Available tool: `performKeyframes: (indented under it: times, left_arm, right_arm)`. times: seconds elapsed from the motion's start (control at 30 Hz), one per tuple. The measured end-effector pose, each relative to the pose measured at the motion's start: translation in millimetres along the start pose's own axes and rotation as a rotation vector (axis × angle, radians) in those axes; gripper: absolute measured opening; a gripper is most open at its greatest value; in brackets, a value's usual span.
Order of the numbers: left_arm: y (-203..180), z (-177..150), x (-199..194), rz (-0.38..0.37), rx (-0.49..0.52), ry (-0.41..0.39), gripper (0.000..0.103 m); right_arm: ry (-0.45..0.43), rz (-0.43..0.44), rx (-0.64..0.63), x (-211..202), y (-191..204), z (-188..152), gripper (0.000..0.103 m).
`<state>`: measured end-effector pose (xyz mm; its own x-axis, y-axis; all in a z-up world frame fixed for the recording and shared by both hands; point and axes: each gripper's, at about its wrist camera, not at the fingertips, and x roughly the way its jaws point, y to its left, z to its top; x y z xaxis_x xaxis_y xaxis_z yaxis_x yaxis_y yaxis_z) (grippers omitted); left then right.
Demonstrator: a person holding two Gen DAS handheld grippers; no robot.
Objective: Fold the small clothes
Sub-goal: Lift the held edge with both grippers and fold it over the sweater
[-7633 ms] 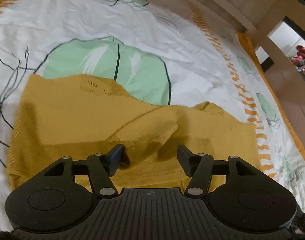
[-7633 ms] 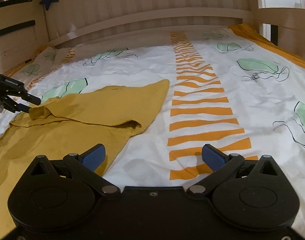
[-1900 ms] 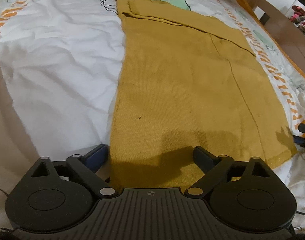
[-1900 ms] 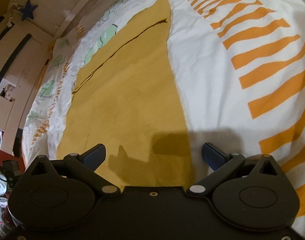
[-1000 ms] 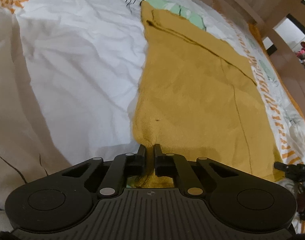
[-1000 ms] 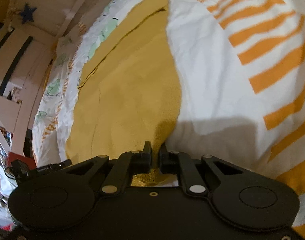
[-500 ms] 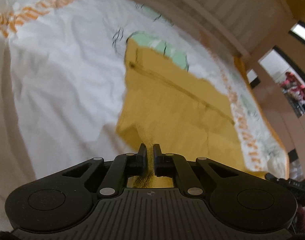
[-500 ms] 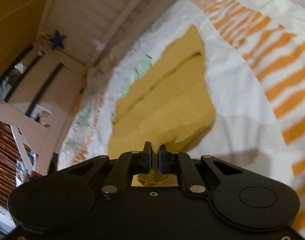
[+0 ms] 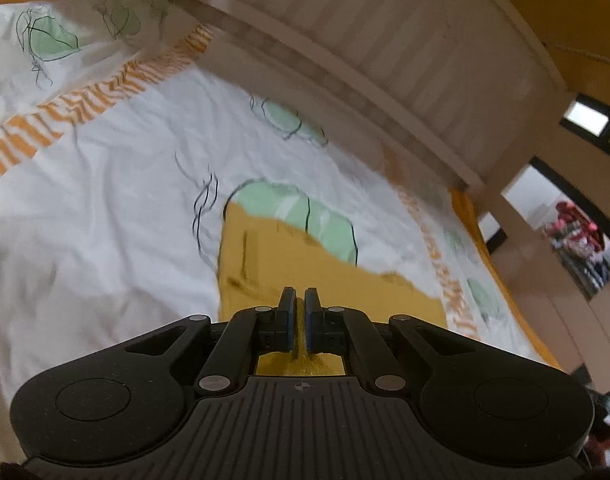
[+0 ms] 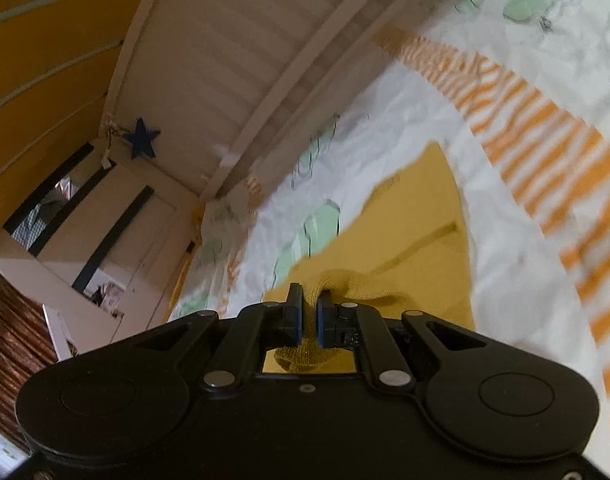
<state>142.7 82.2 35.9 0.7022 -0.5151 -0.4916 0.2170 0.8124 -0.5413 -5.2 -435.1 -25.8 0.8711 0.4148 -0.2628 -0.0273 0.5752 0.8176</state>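
Both near corners of the yellow garment now lifted off the bed sheet, compared with a second ago. Left gripper clamped on one corner, right gripper clamped on the other. Far part lying flat on the sheet. Probably bringing the near edge over toward the far edge for the fold.

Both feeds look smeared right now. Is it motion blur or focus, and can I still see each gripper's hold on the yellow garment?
Left wrist view: bedsheet streaked, left gripper sharp, so motion blur; yellow garment pinched between its pads. Right wrist view: same smear on the orange stripes; right gripper crisp, cloth bunched between its pads.
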Motion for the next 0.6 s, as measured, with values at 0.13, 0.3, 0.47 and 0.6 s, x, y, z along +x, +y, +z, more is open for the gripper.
performKeyframes:
  times: [0.13,0.3,0.47,0.6]
  left_arm:
    - [5,20,21,0.0,-0.013,-0.032,0.004]
    - [9,41,53,0.027,-0.019,-0.065,0.0]
    - [14,60,81,0.06,-0.013,-0.09,0.0]
    - [15,70,99,0.077,0.003,-0.073,0.0]
  right_arm:
    - [-0.042,-0.008,-0.013,21,-4,21,0.015]
    - [-0.057,-0.04,-0.021,59,-15,44,0.015]
    - [-0.062,-0.087,-0.017,90,-30,60,0.014]
    - [-0.048,-0.122,0.007,111,-42,67,0.014]
